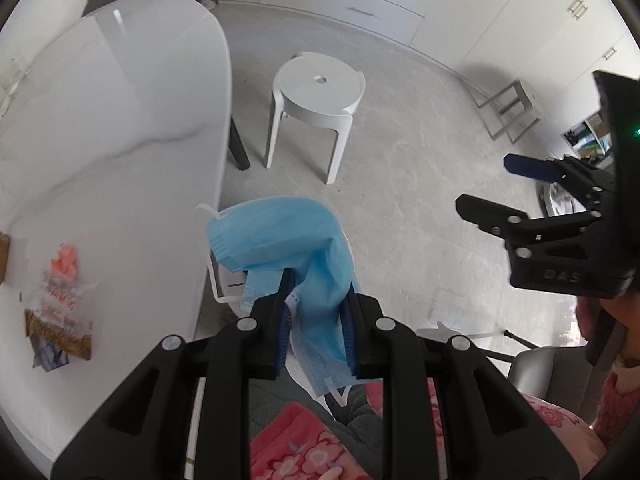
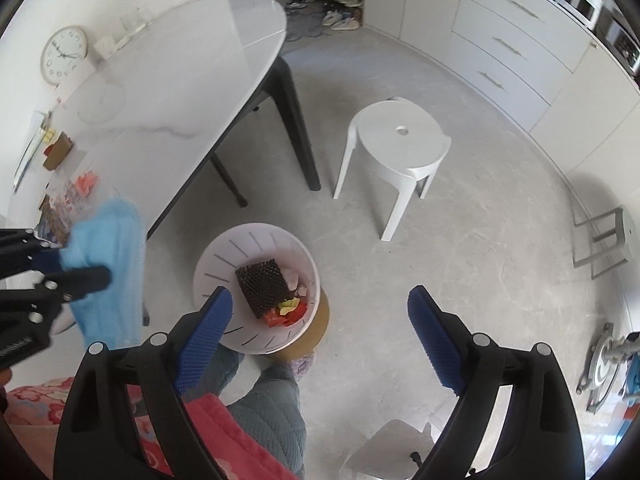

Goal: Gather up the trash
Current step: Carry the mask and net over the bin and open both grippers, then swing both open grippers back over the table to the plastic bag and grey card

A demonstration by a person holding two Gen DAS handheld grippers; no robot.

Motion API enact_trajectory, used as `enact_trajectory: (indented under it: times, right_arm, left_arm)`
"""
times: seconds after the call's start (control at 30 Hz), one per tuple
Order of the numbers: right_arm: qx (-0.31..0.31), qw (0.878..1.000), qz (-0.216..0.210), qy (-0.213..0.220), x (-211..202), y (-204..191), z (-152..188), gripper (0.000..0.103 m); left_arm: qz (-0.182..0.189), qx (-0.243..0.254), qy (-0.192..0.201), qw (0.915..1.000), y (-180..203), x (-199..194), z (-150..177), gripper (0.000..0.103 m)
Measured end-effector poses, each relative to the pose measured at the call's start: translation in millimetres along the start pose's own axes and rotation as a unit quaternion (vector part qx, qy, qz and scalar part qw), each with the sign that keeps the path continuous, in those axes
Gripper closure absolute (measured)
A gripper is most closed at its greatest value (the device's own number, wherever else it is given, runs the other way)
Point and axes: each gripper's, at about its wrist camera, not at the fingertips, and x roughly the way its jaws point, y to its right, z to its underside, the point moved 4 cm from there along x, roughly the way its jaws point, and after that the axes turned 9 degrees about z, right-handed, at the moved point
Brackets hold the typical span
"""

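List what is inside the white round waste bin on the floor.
The white round waste bin holds a dark waffle-textured slab, red and yellow wrappers and pale scraps. Anything beneath them is hidden.

Raised letters reading "DAS" stand on the black body of the right gripper (image 1: 520, 188). Red print on a clear snack wrapper (image 1: 60, 300) on the table (image 1: 120, 120) is too blurred to read.

Grey marbled floor (image 2: 460, 280). White oval table (image 2: 180, 80) on dark legs at left. White plastic stool (image 2: 400, 140) mid-floor. White drawer cabinets (image 2: 504, 44) along far wall. Round wall clock (image 2: 64, 54) behind table.
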Motion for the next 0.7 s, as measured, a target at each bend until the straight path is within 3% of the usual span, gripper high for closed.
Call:
enact_trajectory:
  times: [0.17, 0.27, 0.43, 0.7]
  right_arm:
    - [0.010, 1.000, 0.002, -0.003, 5.2, 6.3, 5.2, 0.014]
    - [0.014, 1.000, 0.002, -0.004, 3.8, 8.4, 6.3, 0.014]
    - [0.014, 1.000, 0.005, -0.007, 6.3, 11.6, 6.5, 0.014]
    - [0.015, 1.000, 0.006, -0.007, 7.4, 11.5, 2.9, 0.014]
  left_arm:
    - [-0.019, -0.001, 0.004, 0.9998, -1.4, 11.9, -4.5, 0.037]
    - [-0.025, 0.000, 0.016, 0.9996, 0.2, 9.5, -5.5, 0.021]
    - [-0.022, 0.010, 0.027, 0.9993, 8.2, 5.0, -8.1, 0.012]
    - [-0.024, 0.015, 0.029, 0.9992, 6.3, -0.7, -6.9, 0.012]
